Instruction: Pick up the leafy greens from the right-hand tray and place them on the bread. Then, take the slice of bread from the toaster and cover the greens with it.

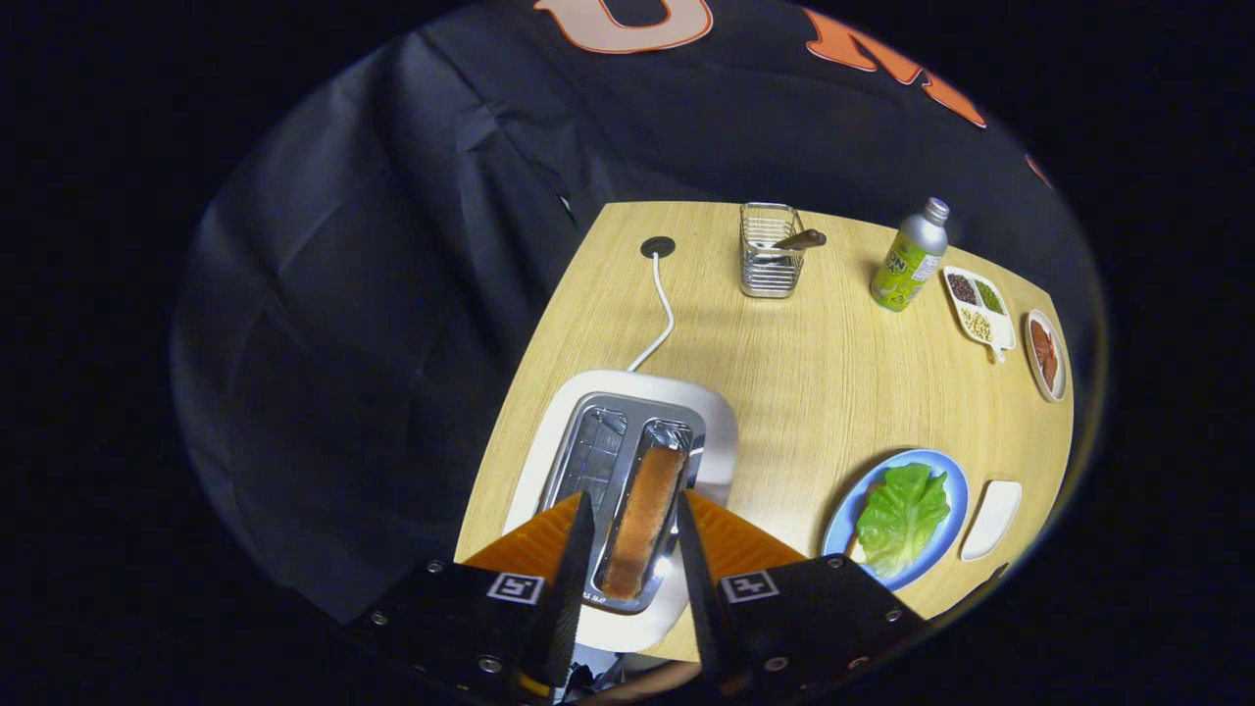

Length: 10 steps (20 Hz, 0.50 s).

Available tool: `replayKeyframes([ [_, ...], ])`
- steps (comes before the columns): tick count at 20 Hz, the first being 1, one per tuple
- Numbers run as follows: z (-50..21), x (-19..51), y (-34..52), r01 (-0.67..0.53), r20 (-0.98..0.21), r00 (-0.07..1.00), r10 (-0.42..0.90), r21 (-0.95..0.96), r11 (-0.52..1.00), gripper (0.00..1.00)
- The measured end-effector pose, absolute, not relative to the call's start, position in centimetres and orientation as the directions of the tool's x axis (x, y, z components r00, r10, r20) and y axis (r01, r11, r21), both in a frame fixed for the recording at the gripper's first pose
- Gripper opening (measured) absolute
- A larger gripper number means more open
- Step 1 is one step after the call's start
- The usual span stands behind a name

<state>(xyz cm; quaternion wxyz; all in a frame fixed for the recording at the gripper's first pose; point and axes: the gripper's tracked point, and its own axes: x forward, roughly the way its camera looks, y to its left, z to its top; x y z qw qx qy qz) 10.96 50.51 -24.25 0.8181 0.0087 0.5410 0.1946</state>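
Gripper [632, 529] open, holding nothing, fingers straddling bread slice [642, 520] in toaster [721, 422]. Greens [902, 515] already plated. Descend straight, close on both crusts.

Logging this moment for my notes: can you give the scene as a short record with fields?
tongs: open, fingers either side of the toast, above the toaster
toaster: white, toast slice standing in its right slot
blue plate: leafy greens lying on it
small white tray: beside the plate
table back: wire basket, bottle
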Motion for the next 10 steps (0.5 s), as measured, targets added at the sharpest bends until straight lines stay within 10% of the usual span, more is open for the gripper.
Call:
replayKeyframes([
  [5, -24.2, 10.9, 50.4, -0.311, -0.878, 0.324, 0.351, 0.251, 0.917, 0.22],
  [10, -21.2, 10.5, 50.3, -0.319, -0.831, 0.364, 0.421, 0.314, 0.895, 0.15],
])
